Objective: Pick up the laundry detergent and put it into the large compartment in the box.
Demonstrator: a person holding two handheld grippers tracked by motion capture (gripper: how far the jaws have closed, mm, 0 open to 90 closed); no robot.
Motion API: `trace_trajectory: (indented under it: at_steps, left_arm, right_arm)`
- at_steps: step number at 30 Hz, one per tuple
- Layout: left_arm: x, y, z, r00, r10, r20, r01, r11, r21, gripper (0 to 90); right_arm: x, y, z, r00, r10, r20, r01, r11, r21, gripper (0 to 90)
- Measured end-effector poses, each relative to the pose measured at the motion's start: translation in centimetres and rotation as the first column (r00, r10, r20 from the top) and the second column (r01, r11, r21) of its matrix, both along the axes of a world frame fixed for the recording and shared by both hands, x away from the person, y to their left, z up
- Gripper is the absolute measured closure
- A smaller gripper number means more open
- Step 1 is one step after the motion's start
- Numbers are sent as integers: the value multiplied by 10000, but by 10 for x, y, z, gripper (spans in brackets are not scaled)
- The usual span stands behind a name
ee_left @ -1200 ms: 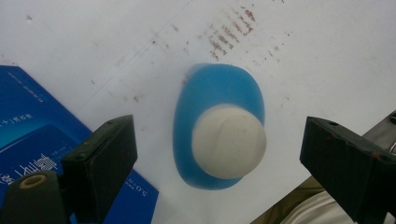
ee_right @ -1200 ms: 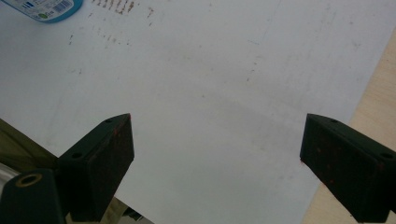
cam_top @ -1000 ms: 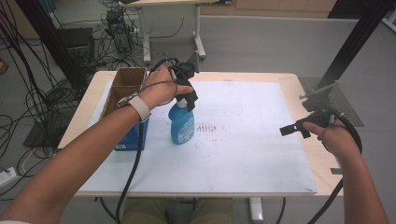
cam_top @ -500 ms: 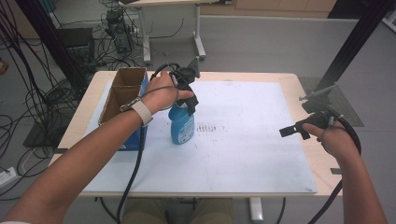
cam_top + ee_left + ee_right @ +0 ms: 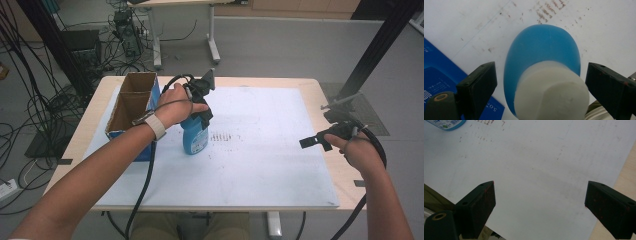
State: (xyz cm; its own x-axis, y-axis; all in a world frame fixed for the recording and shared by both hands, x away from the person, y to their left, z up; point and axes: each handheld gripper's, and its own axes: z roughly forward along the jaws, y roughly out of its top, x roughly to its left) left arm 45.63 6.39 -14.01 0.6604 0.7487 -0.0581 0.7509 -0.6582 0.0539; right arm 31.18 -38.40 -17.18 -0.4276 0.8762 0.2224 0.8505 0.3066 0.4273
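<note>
Not much has shifted since the earlier frames: the left hand has crept slightly up and back over the bottle, the bottle stands where it stood, and the right hand hasn't budged.

High view: the blue bottle [image 5: 195, 139] stands upright on the white sheet [image 5: 260, 165] that covers the worktop [image 5: 327, 95], just beside the cardboard box [image 5: 131, 102] with the blue sides. The left gripper [image 5: 202, 116] comes down over the bottle's top, with the left hand [image 5: 176, 106] wrapped around its body and a cable looping off behind. Over on the far side, the right gripper [image 5: 315, 142] hangs near the worktop's edge, well apart from the bottle, held by the right hand [image 5: 361, 150].

Left gripper view: looking straight down on the bottle [image 5: 541, 67], its white cap [image 5: 551, 92] sits between the two black jaws. The left gripper [image 5: 541, 90] is spread wide, with a gap on both sides of the cap, so it's released and not pinching anything. A corner of the blue box [image 5: 439, 75] shows at the lower left.

Right gripper view: the right gripper [image 5: 540, 205] is wide apart too, nothing between the jaws, just the stained white sheet [image 5: 536, 165] below. The bottle's base [image 5: 447, 123] peeks in at the top left corner.
</note>
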Motion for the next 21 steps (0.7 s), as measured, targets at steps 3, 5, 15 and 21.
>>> trace_trajectory:
  at_steps: [3, 5, 15, 21]
  left_arm:
    - [0, -2, -3, 10000, -1, -34, 1, 10000, 20, 110]
    - [-1, -2, -5, 10000, 11, -30, -11, 10000, 10, 111]
    - [0, -2, -11, 10000, 19, 22, -19, 10000, 37, 132]
    - [-1, -3, -13, 10000, 18, 77, -19, 10000, 86, 135]
  right_arm:
    - [-1, -1, -1, 10000, -18, 3, 18, 10000, 19, 97]
    - [-1, -1, -1, 10000, -3, 4, 3, 10000, 26, 97]
    - [-2, -3, -3, 10000, -53, -2, 53, 10000, 56, 97]
    - [0, -2, -4, 10000, -33, -15, 33, 10000, 62, 97]
